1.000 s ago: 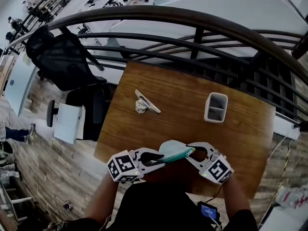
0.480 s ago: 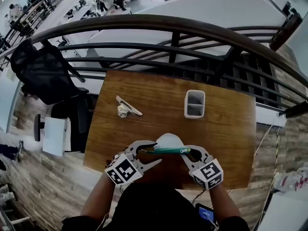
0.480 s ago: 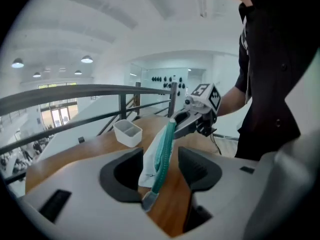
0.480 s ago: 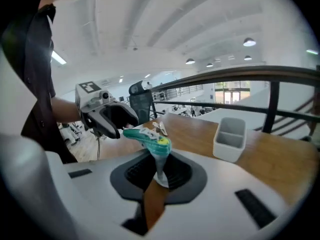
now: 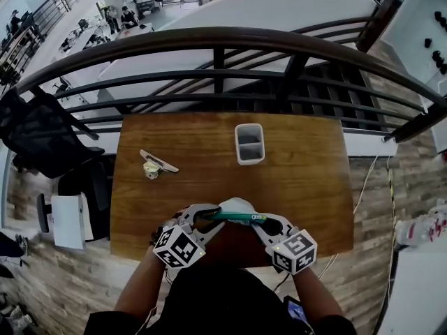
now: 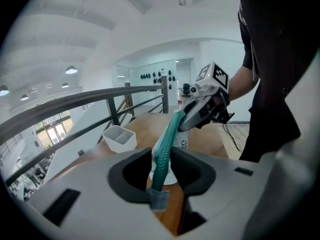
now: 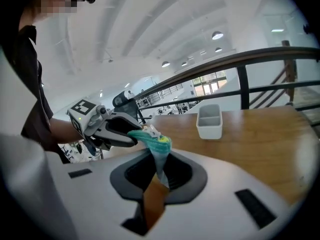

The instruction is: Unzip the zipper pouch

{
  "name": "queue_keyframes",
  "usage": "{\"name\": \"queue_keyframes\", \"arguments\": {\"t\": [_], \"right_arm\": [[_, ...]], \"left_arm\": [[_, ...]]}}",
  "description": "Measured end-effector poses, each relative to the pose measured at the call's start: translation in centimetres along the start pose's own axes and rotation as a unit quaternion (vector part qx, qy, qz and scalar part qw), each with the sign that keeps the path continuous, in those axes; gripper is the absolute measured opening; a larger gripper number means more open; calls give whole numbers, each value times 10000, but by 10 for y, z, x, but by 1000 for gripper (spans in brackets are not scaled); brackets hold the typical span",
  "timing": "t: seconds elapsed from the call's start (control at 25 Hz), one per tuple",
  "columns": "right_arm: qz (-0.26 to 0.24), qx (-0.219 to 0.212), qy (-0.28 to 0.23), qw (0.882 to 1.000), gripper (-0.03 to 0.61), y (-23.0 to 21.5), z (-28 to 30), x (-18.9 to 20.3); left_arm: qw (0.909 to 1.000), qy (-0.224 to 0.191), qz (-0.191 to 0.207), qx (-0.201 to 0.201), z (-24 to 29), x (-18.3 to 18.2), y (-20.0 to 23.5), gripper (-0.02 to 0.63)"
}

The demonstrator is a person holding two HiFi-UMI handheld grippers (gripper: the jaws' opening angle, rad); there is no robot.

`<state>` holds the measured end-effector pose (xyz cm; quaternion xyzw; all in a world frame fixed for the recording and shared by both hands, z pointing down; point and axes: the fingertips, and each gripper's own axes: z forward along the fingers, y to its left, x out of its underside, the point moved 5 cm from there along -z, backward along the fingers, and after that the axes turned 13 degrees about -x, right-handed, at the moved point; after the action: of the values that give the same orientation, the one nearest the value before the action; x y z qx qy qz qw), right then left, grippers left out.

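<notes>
A white zipper pouch (image 5: 237, 206) with a teal zipper (image 5: 234, 216) hangs between my two grippers over the wooden table's (image 5: 307, 187) near edge. My left gripper (image 5: 204, 217) is shut on the zipper's left end. Its jaws have just been closing, and a grey end tab (image 6: 159, 200) is pinched between them. The teal zipper (image 6: 167, 144) runs from there to the right gripper (image 6: 202, 109). My right gripper (image 5: 264, 222) is shut on the zipper's right end (image 7: 160, 159). It has tightened its hold over the last second. The pouch body is mostly hidden in both gripper views.
A white two-compartment container (image 5: 249, 143) stands mid-table, beyond the pouch. A small white-and-metal clip-like object (image 5: 155, 165) lies at the table's left. A dark metal railing (image 5: 223, 40) runs along the far edge. A black chair (image 5: 35, 138) stands left of the table.
Half a second ago the left jaws stood spread wide beside the zipper; now they are closed on its left end. The tilted pouch has levelled out. Both grippers have rolled.
</notes>
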<state>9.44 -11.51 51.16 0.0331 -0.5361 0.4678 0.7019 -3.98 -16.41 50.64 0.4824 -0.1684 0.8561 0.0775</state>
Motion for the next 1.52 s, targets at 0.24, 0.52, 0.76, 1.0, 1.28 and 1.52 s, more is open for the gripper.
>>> {"name": "queue_keyframes", "arguments": {"t": [0.24, 0.52, 0.76, 1.0, 1.28, 1.52], "right_arm": [[-614, -20, 81, 9981, 85, 4, -10, 11], [-1941, -288, 413, 9797, 237, 4, -14, 12], [-2160, -585, 552, 9731, 247, -8, 8, 12], [-2291, -760, 564, 9688, 215, -12, 28, 10], [-2218, -799, 490, 9706, 45, -16, 36, 7], [-2294, -817, 427, 9690, 6, -6, 23, -3]], "left_arm": [[9983, 0, -97, 579, 5, -4, -3, 61], [9940, 72, -152, 1080, 2, -3, -7, 51], [9925, 46, -337, 1171, -1, 0, 1, 49], [9928, 122, -438, 1106, -3, 8, 10, 49], [9931, 118, -672, 950, -4, 11, 19, 51], [9934, 119, -953, 633, -10, 3, 18, 98]]}}
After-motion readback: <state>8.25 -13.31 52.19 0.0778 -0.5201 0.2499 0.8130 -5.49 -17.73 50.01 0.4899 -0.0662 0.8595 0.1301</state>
